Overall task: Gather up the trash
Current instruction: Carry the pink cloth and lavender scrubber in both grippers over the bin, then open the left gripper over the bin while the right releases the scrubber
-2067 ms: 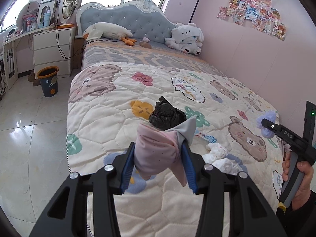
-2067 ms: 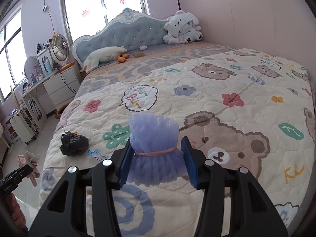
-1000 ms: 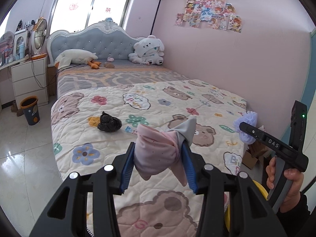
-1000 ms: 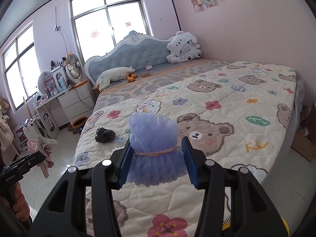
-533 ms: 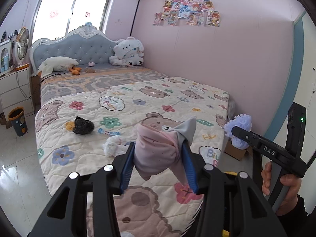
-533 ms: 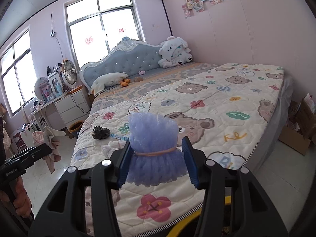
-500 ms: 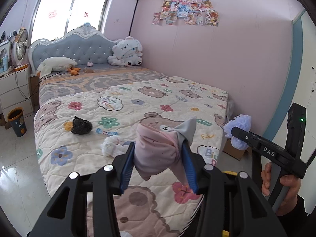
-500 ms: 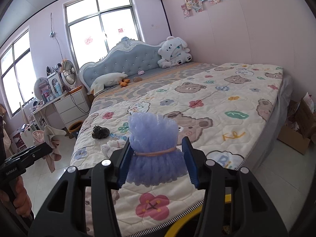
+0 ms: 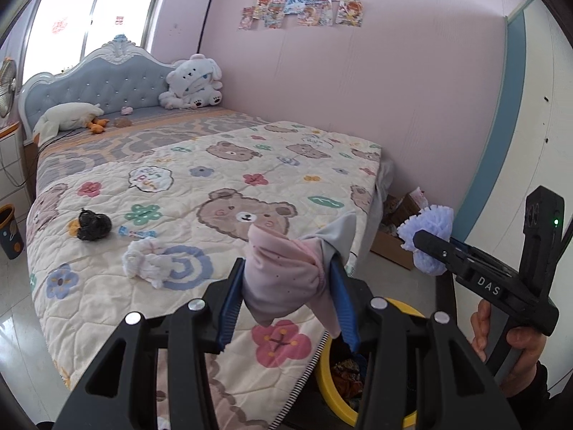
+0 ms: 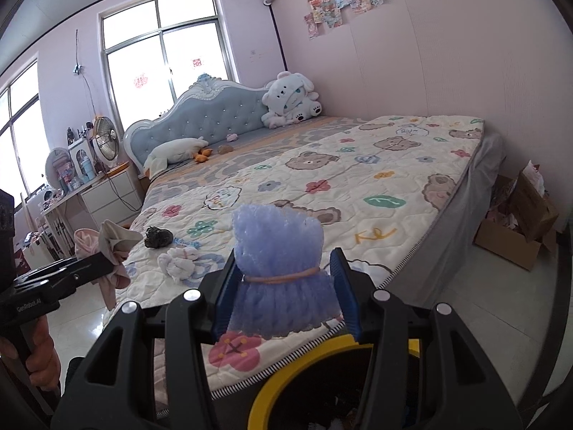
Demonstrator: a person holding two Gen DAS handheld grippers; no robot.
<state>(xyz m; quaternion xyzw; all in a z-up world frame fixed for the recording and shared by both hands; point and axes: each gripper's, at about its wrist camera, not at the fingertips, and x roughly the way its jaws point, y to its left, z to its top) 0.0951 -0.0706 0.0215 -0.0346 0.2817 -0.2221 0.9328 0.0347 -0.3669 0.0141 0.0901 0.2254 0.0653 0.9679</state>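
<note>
My left gripper (image 9: 286, 294) is shut on a pink and grey cloth bundle (image 9: 283, 276), held above the foot corner of the bed. My right gripper (image 10: 284, 290) is shut on a purple foam net wad (image 10: 279, 272) tied with an orange band; it also shows in the left wrist view (image 9: 428, 236). A yellow-rimmed trash bin (image 10: 286, 376) stands on the floor just below both grippers, with trash inside (image 9: 343, 376). On the quilt lie a black crumpled bag (image 9: 93, 224) and a white crumpled wad (image 9: 147, 261).
The bed (image 9: 322, 165) with its bear quilt fills the middle. Cardboard boxes (image 10: 515, 225) sit on the floor by the pink wall. A small blue bin (image 9: 9, 225) and white drawers (image 10: 111, 193) stand at the bed's far side. Plush toys lie near the headboard.
Both grippers have drawn back from the bed toward its foot corner, still holding their items. The yellow-rimmed bin has come into view below them.
</note>
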